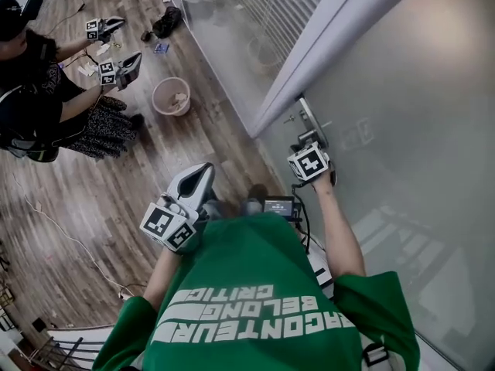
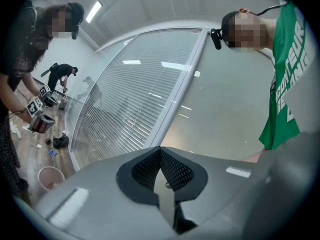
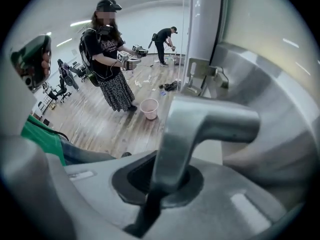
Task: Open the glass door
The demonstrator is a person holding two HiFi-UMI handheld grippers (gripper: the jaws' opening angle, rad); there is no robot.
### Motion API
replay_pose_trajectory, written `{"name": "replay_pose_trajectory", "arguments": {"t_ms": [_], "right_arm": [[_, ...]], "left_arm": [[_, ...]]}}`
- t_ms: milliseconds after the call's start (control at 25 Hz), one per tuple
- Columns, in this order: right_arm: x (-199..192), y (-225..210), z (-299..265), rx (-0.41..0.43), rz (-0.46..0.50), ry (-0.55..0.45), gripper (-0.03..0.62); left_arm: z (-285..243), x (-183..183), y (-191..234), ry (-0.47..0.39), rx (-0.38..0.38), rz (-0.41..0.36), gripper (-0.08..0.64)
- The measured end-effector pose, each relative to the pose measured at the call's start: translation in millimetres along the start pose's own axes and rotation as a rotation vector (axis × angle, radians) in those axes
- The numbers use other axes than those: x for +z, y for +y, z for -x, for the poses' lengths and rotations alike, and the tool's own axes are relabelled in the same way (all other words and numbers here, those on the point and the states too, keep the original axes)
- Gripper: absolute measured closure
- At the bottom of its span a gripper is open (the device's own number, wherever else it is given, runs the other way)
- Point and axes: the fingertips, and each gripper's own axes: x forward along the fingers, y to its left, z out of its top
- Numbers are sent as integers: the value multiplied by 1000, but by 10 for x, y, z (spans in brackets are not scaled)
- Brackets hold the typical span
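At the upper left of the head view another person [image 1: 35, 83] stands on the wooden floor [image 1: 116, 192] with a pair of grippers of their own, and a pink bucket [image 1: 171, 96] sits just right of them; neither has any part in our job.

Lower centre-left, our left gripper [image 1: 203, 173] hangs level in front of the green shirt, well apart from the door. Its own view shows the pads pressed together with nothing between them.

Further right, our right gripper [image 3: 164, 178] points steeply down at the door hardware. In its own view the jaws are pinched on the metal lever handle [image 3: 202, 126], which rises from between them and bends off to the right.

The frosted glass door [image 1: 410, 122] fills the right of the head view, its edge lying along the grey door frame [image 1: 332, 45].

We judge that the grasp is made, but the door looks shut against its frame. We cannot tell whether the lever has been turned. Pressing it down and swinging the door is left to do.
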Motion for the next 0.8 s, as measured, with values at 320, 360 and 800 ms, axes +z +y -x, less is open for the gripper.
{"name": "replay_pose_trajectory", "arguments": {"t_ms": [320,360,800], "right_arm": [[284,56,1,-50,33,-277,597],[314,49,5,-62,38,-308,597],[315,-46,15,-123,37,-341,598]], "left_arm": [[-154,21,-69,18,-43,-2,543],[-171,23,-72,19,-43,-3,543],[-242,97,-39,21,-51,-16,543]]}}
